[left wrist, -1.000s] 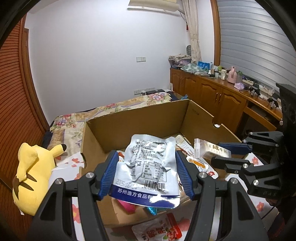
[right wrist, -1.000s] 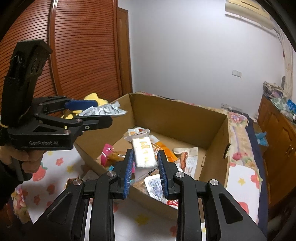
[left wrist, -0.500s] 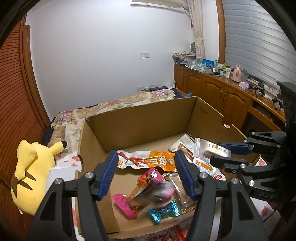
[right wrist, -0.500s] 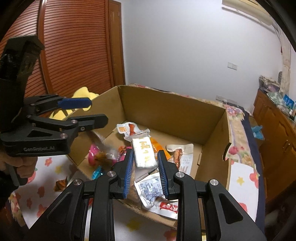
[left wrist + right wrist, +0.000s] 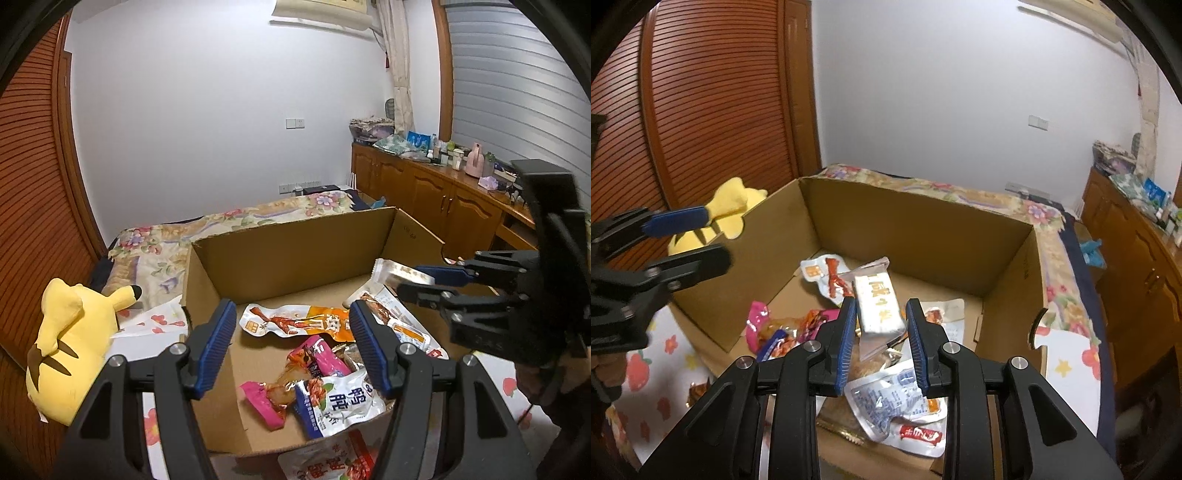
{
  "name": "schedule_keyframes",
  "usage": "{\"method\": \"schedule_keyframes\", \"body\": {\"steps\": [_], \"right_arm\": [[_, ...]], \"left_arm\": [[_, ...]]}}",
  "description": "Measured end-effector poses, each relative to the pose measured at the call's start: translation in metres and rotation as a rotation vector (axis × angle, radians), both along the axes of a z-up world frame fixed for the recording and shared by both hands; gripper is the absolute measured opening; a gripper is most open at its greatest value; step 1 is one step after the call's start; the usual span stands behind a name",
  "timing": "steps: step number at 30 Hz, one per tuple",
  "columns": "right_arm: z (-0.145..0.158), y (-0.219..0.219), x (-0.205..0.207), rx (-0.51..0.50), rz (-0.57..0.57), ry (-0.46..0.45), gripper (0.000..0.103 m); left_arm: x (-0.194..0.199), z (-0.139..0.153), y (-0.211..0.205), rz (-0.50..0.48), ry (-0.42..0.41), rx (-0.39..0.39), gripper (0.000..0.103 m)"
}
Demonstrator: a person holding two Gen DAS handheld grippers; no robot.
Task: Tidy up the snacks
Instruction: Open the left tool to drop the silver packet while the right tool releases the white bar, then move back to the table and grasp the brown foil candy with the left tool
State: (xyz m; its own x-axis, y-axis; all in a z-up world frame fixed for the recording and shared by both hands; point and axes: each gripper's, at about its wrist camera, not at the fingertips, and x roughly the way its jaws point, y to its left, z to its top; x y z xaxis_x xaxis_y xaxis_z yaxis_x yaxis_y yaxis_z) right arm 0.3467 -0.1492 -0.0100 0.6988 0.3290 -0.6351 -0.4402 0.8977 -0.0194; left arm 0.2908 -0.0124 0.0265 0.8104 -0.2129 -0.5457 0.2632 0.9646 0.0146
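Note:
A brown cardboard box (image 5: pixel 295 254) on the bed holds several snack packets, among them an orange packet (image 5: pixel 295 321), a pink packet (image 5: pixel 325 360) and a silver-and-blue packet (image 5: pixel 340 404). My left gripper (image 5: pixel 291 343) is open and empty above the box's near left part. My right gripper (image 5: pixel 881 332) is shut on a white clear-wrapped snack bar (image 5: pixel 877 304), held over the box (image 5: pixel 923 236). The right gripper also shows in the left wrist view (image 5: pixel 424 282), and the left gripper in the right wrist view (image 5: pixel 690 238).
A yellow plush toy (image 5: pixel 70 343) lies left of the box. A red-and-white packet (image 5: pixel 328 461) lies outside the box's near wall. The floral bedspread (image 5: pixel 236 218) stretches behind. Wooden cabinets (image 5: pixel 443 199) with clutter line the right wall.
My left gripper opened and let go of the silver-and-blue packet, which now lies in the box. My right gripper has kept hold of the white bar and tilted down over the box.

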Motion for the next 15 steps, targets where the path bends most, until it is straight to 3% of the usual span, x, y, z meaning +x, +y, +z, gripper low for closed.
{"method": "schedule_keyframes", "body": {"steps": [12, 15], "right_arm": [[-0.003, 0.002, -0.005, -0.017, -0.034, -0.025, 0.033], [0.000, 0.003, -0.012, -0.024, -0.036, -0.032, 0.045]], "left_arm": [[-0.031, 0.001, 0.014, -0.003, -0.027, -0.016, 0.067], [-0.040, 0.001, 0.018, 0.002, -0.034, -0.010, 0.069]]}}
